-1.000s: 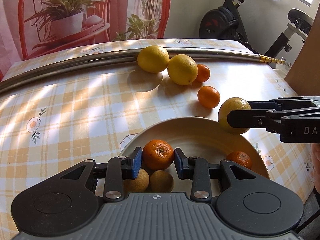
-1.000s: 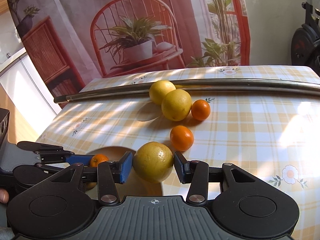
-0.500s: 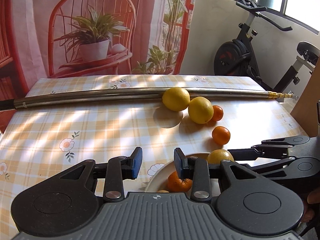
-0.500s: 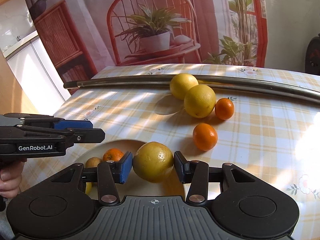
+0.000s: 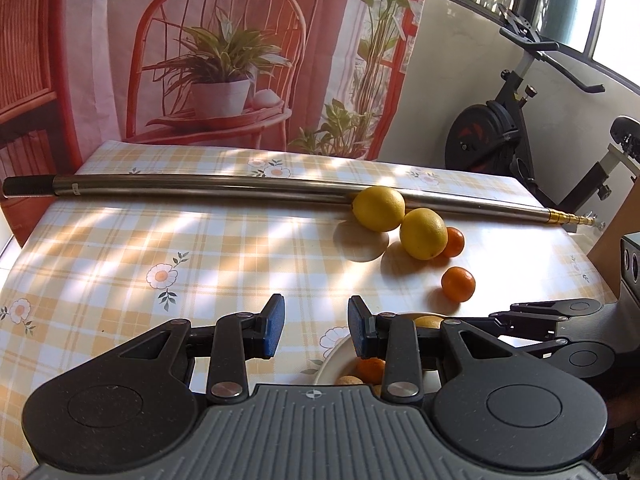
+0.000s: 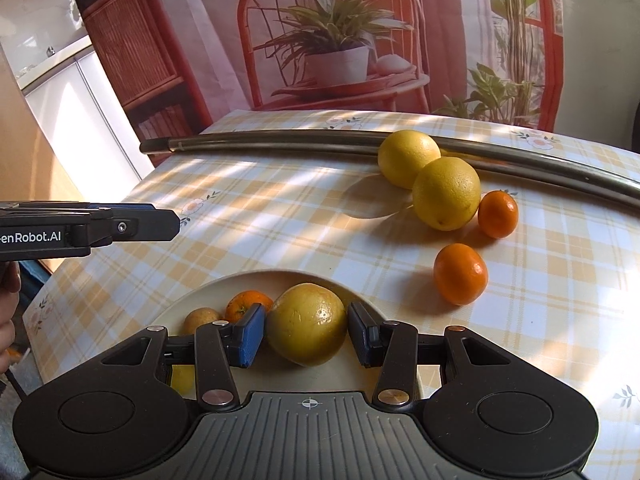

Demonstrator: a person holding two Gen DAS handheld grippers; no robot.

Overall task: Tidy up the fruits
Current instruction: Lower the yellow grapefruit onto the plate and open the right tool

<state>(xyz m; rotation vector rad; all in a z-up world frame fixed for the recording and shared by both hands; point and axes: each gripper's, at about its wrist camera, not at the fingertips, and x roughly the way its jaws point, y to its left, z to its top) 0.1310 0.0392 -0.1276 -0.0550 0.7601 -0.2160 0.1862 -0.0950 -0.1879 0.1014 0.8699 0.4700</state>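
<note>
Item one, the large yellow-green citrus (image 6: 307,323): I have it clamped in my right tool (image 6: 307,334), blue pad on one side, black pad on the other, both pressed to the rind. It hangs over the near part of the cream plate (image 6: 224,289); whether it touches the plate I cannot tell.

Item two, plate contents as my right camera shows them: one small orange (image 6: 249,303) and one brownish round fruit (image 6: 201,318) to the left of the held citrus, partly behind the tool's finger; a bit of yellow (image 6: 182,378) lower left, too hidden to name.

Item three, loose fruit on the desk (image 6: 280,216), beyond the plate to the right: a tangerine (image 6: 461,274) nearest the plate; farther back a second tangerine (image 6: 498,214) touching a big yellow citrus (image 6: 446,193), which in turn touches another yellow citrus (image 6: 409,158) lying against a long metal pole (image 6: 280,139).

Item four, my left tool (image 5: 316,327): jaws narrow with a gap between the blue pads, nothing in it, held above the checked cloth just left of the plate's rim (image 5: 332,354). From the right camera it shows as a black arm at the left edge (image 6: 132,226).

Item five, surroundings: a printed backdrop of a red chair and potted plant (image 5: 216,68) behind the desk, and an exercise bike (image 5: 516,128) at right.
</note>
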